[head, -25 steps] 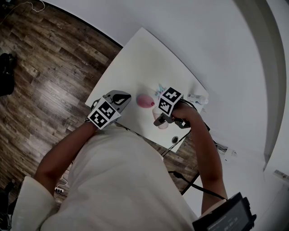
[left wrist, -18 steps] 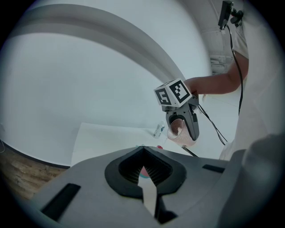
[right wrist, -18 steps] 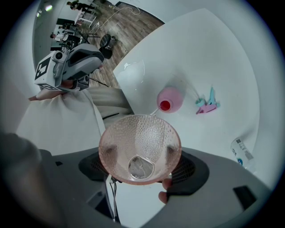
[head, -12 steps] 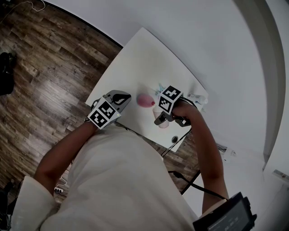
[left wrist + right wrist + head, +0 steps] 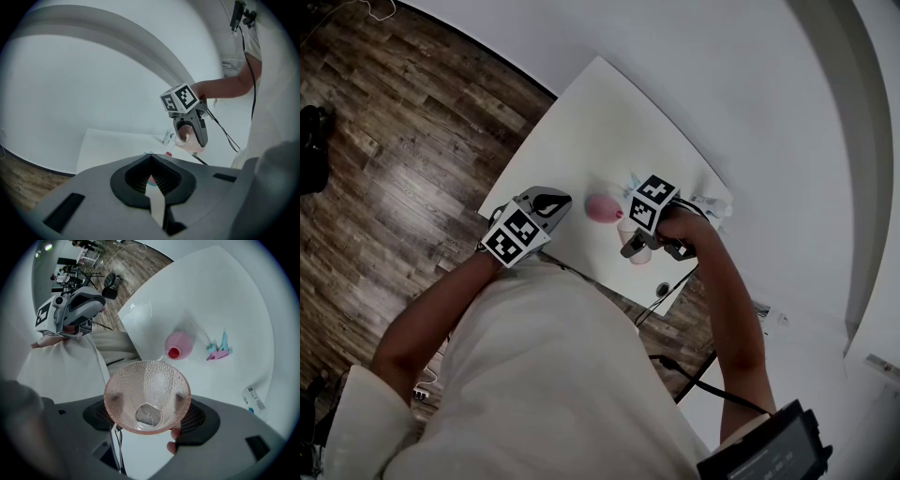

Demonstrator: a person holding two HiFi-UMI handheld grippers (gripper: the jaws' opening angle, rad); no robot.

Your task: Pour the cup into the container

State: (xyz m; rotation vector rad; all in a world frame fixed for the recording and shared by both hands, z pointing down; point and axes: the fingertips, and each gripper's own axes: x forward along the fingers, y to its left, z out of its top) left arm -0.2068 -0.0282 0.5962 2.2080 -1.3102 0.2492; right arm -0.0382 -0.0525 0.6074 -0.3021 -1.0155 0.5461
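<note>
Right gripper view gives us the nearest thing: the pink dimpled cup (image 5: 154, 380). It is clamped by its sides between the jaws of the right gripper (image 5: 147, 400) and tipped so that we look straight into its mouth, down to the clear bottom. We see no filling in it; if some clear liquid is inside, we cannot tell. A little further, just past the rim of the cup, the pink container (image 5: 183, 344) sits on the white table (image 5: 220, 291), around the middle and closer to the near edge. It shows a red round part that may be its opening or a lid. The left gripper (image 5: 151, 176) hangs over the near left corner, jaws together and holding nothing. Beyond the container lie a small teal and pink piece (image 5: 218, 349) and, toward the right corner, a small white bottle (image 5: 252, 398).

We judge that the pouring is the step in hand. To do it well, we should bring the lip of the cup right above the red round part and tilt slowly, because the target is narrow and the cup is wide. The free gripper could steady the container.
</note>
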